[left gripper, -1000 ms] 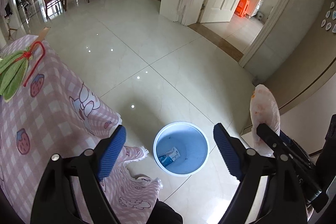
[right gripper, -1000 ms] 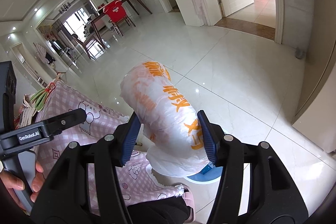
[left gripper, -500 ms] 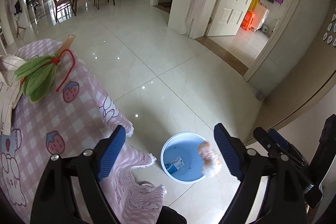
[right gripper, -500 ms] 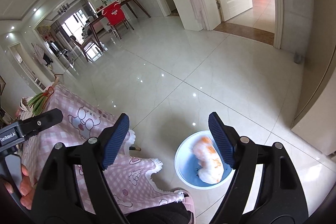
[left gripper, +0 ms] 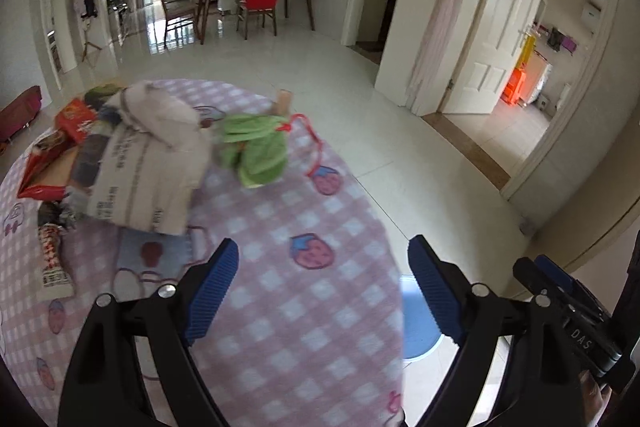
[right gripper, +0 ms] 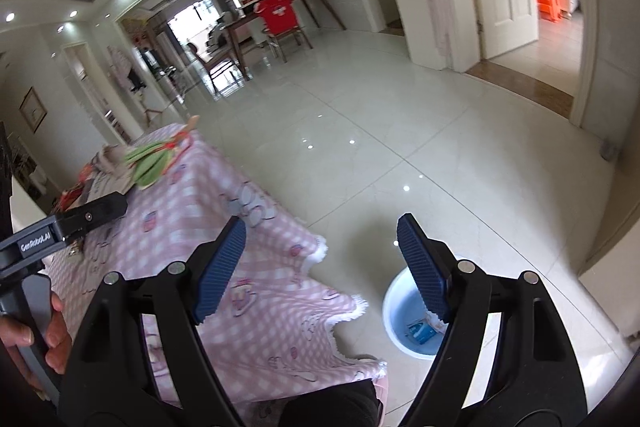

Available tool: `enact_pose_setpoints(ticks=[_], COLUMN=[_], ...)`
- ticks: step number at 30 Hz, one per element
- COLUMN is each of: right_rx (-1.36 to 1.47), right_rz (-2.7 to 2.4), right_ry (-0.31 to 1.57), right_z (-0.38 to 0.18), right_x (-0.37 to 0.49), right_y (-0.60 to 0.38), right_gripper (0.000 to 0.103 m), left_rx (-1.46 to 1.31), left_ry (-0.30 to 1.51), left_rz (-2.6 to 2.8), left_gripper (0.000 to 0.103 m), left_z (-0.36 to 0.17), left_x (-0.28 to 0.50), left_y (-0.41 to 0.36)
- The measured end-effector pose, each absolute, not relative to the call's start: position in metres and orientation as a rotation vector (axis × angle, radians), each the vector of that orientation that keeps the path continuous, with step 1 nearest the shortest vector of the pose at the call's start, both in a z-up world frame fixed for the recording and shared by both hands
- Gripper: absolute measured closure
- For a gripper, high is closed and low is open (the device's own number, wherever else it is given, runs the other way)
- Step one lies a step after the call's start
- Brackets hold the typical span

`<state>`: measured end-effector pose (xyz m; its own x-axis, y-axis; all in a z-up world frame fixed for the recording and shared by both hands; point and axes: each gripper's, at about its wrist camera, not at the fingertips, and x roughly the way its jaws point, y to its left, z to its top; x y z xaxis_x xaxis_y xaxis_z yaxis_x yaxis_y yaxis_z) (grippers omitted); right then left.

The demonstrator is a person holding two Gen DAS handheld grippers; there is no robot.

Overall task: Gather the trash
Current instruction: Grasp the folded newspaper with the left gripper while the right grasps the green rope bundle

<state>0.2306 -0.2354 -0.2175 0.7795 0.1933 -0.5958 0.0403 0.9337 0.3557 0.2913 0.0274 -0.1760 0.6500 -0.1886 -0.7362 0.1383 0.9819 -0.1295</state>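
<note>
Right gripper (right gripper: pixel 320 263) and left gripper (left gripper: pixel 323 287), jaws spread, empty; round blue plastic bin (right gripper: pixel 404 327) on floor below right gripper, beside pink checked tablecloth (right gripper: pixel 224 227).

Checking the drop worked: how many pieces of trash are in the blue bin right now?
2 visible in the blue bin: a small blue carton on the bottom, and a white bag edge beside it, mostly hidden behind the right gripper. More may be hidden.

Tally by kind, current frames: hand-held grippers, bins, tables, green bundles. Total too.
Hand-held grippers: 2 (left hand-held gripper, right hand-held gripper, both open and empty)
Blue bin: 1
Pink-checked table: 1
Green bundle: 1
Total: 5
</note>
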Motion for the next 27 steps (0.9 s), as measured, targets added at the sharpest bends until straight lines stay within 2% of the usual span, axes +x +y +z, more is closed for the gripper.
enact_pose_setpoints(ticks=[7, 15, 16, 19, 21, 22, 23, 27], right_rx=[0.28, 0.206, 0.213, 0.263, 0.304, 0.322, 0.33, 0.352], right_rz=[0.202, 0.301, 0.308, 0.326, 0.336, 0.34, 0.339, 0.351], right_ry=[0.664, 0.703, 0.713, 0.743, 0.758, 0.766, 0.774, 0.829], right_z=[-0.196, -0.186, -0.187, -0.189, -0.19, -0.191, -0.193, -0.203], right_x=[0.25, 0.309, 0.316, 0.343, 0.361, 0.371, 0.377, 0.405], right_y=[-0.167, -0.097, -0.091, -0.082, -0.076, -0.072, -0.067, -0.051], right_gripper=[0.025, 0.025, 0.025, 0.025, 0.025, 0.025, 0.025, 0.025], left_rx=[-0.308, -0.318, -0.312, -0.312, -0.321, -0.319, -0.312, -0.316], left_ry=[0.817, 0.816, 0.817, 0.835, 0.833, 0.831, 0.833, 0.832], left_rz=[-0.019, 0.007, 0.001, -0.031, -0.039, -0.041, -0.039, -0.048], left_gripper=[0.018, 0.018, 0.021, 0.038, 0.045, 0.051, 0.064, 0.074], left_z=[-0.179, -0.19, -0.19, -0.19, -0.189, -0.188, -0.188, -0.19], left_x=[0.297, 0.329, 0.334, 0.348, 0.354, 0.359, 0.362, 0.366], left_y=[0.14, 0.173, 0.172, 0.173, 0.176, 0.177, 0.177, 0.178])
